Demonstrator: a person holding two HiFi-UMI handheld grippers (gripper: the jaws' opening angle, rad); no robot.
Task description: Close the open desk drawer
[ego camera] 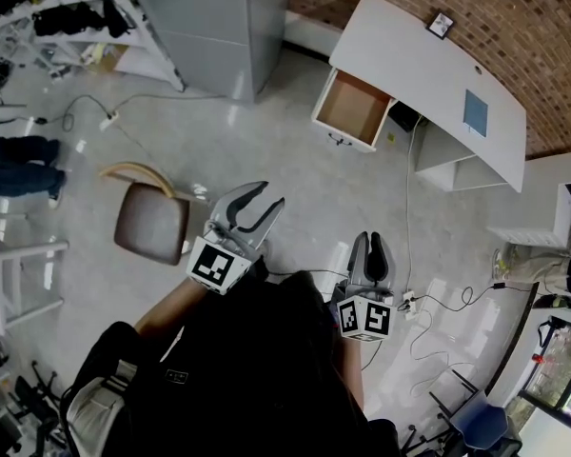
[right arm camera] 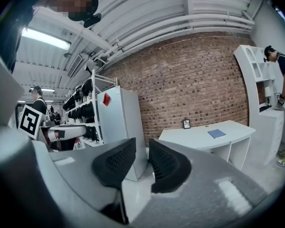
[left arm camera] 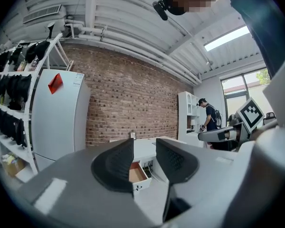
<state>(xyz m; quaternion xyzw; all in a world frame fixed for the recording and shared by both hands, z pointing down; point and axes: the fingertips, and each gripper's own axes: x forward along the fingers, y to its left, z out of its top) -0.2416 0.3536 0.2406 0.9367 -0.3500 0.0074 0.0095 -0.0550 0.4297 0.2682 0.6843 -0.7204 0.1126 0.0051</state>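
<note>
Drawer (ego camera: 352, 109) open, seemingly about halfway out of the desk (ego camera: 428, 60).
Left gripper (ego camera: 258, 201) spread wide, right gripper (ego camera: 369, 243) narrowly parted, both empty.

Held out ahead side by side, left gripper (ego camera: 269, 196) and right gripper (ego camera: 370, 246) point roughly level, jaws apart, empty.
</note>
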